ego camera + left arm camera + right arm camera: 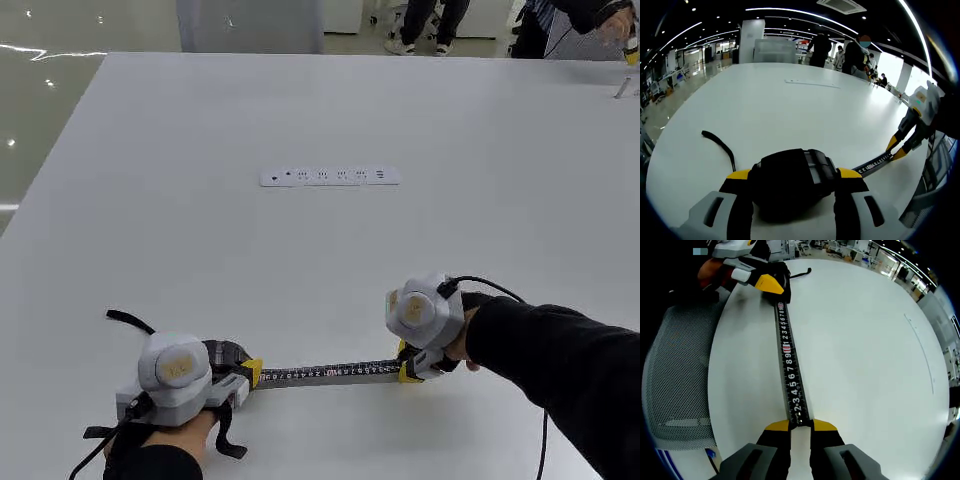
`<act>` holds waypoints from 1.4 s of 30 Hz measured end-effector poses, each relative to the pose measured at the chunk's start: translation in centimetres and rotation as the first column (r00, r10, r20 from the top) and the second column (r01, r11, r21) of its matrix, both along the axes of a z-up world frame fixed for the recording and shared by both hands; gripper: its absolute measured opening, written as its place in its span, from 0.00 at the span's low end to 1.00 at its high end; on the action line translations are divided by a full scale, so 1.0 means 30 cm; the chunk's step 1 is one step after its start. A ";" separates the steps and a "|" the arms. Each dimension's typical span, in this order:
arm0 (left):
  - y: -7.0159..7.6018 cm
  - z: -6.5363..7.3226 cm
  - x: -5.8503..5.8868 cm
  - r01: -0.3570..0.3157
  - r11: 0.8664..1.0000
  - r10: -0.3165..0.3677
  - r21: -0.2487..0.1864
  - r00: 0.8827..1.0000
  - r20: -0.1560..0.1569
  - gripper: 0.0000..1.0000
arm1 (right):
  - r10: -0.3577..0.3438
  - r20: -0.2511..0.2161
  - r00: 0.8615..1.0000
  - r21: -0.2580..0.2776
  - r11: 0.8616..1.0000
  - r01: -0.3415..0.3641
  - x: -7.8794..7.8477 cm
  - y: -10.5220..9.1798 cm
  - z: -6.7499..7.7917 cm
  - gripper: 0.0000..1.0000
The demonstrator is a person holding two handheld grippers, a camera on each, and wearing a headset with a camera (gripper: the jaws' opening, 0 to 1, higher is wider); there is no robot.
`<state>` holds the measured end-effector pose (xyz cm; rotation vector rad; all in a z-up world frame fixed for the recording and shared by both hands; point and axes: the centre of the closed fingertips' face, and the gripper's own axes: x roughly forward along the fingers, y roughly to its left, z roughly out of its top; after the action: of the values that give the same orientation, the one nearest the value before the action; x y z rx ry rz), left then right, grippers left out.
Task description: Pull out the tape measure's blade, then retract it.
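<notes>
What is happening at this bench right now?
A person works two handheld grippers at a white table. The left gripper clamps the black tape measure case, and the right gripper pinches the end of the blade. The blade is drawn out and runs straight between them, low along the tabletop. Whether it is going out or coming back cannot be told from this moment.
</notes>
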<state>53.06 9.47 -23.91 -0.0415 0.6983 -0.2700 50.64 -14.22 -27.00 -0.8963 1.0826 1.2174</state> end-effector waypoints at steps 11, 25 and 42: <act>0.000 0.001 -0.003 0.000 1.000 0.000 -0.002 1.000 -0.003 0.61 | -0.016 0.003 1.000 -0.002 1.000 0.016 0.000 0.012 0.000 0.09; -0.002 -0.001 -0.002 0.002 1.000 -0.002 -0.004 1.000 -0.006 0.61 | -0.033 0.000 0.999 0.002 0.999 0.033 0.002 0.027 -0.001 0.09; -0.003 -0.001 -0.003 0.005 1.000 -0.005 -0.008 1.000 -0.012 0.61 | -0.037 -0.002 0.999 -0.004 0.999 0.037 0.005 0.047 -0.002 0.09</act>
<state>52.98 9.37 -23.94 -0.0487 0.7091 -0.2772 50.80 -12.80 -27.06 -0.8752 1.0993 1.1863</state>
